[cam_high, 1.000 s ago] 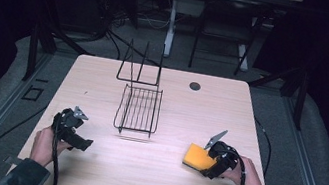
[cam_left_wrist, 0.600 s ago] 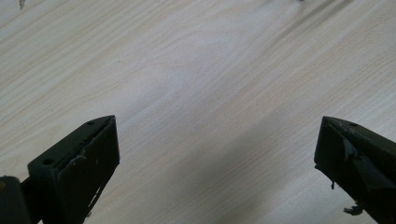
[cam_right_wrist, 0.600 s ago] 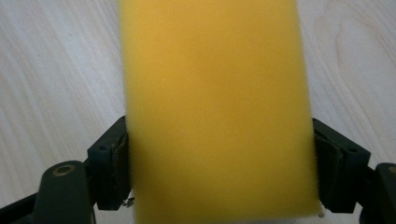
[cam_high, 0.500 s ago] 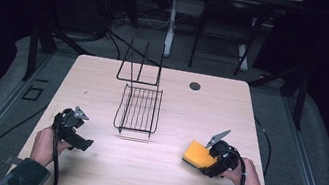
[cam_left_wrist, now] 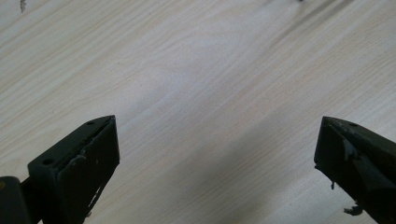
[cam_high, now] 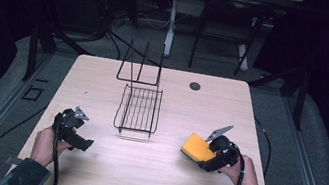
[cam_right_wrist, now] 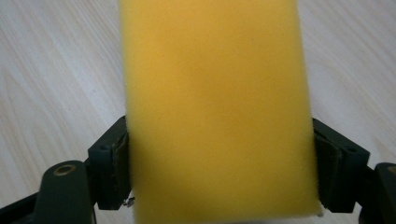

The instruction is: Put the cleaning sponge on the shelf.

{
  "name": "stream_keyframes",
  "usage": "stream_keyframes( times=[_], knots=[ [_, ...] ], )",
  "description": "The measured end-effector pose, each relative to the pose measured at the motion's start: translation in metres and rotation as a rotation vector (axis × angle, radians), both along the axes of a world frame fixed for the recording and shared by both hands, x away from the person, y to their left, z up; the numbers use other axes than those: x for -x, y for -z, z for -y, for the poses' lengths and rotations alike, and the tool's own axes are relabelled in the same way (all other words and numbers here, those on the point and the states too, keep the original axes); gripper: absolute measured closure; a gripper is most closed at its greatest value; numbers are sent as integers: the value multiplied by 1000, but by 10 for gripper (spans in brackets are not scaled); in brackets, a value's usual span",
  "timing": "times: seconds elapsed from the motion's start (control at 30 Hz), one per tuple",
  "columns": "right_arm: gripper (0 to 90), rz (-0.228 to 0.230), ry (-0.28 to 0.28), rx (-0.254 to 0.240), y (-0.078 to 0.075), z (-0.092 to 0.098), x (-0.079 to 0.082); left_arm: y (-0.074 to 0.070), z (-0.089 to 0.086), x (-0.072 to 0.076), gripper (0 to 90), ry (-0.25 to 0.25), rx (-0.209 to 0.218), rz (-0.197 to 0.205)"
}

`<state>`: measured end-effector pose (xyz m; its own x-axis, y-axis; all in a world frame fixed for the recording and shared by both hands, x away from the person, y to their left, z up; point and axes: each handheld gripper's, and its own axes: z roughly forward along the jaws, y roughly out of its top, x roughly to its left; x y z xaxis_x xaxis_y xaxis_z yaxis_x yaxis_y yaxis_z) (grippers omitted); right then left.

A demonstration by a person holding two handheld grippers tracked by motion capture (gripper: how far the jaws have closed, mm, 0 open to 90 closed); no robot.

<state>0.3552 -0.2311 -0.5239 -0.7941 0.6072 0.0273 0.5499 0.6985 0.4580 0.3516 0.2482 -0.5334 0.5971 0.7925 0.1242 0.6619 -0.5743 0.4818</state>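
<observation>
Right gripper [cam_high: 203, 159] was pinching the yellow sponge [cam_high: 198, 148] by its sides at the table's [cam_high: 162, 183] 4 o'clock, jaws just closed. Left gripper [cam_high: 75, 134] sat spread and empty at 8 o'clock. I'd lift gently and keep the sponge level on the way to the wire rack [cam_high: 138, 111], since foam squishes and could slip.

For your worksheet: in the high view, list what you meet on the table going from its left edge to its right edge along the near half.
left gripper → wire rack → yellow sponge → right gripper, shut on the sponge.
</observation>
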Motion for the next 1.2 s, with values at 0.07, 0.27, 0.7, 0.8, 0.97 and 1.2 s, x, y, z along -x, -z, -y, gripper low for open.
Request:
stream_keyframes(
  times=[0.07,0.27,0.7,0.8,0.97,1.2],
  knots=[
    [215,8,1,-2,-1,-1,0,0,0,0,3,1,0,1],
    [215,19,19,-24,-11,-6,0,1,1,-1,3,5,-11,4],
    [215,47,41,-57,-25,-17,-4,4,5,-2,2,2,-27,0],
    [216,56,45,-63,-30,-21,-5,5,6,-3,2,4,-28,2],
    [216,63,51,-64,-33,-25,-7,5,7,-3,2,8,-25,1],
    [216,76,56,-83,-39,-32,-11,6,8,-4,2,7,-27,0]
  ],
)
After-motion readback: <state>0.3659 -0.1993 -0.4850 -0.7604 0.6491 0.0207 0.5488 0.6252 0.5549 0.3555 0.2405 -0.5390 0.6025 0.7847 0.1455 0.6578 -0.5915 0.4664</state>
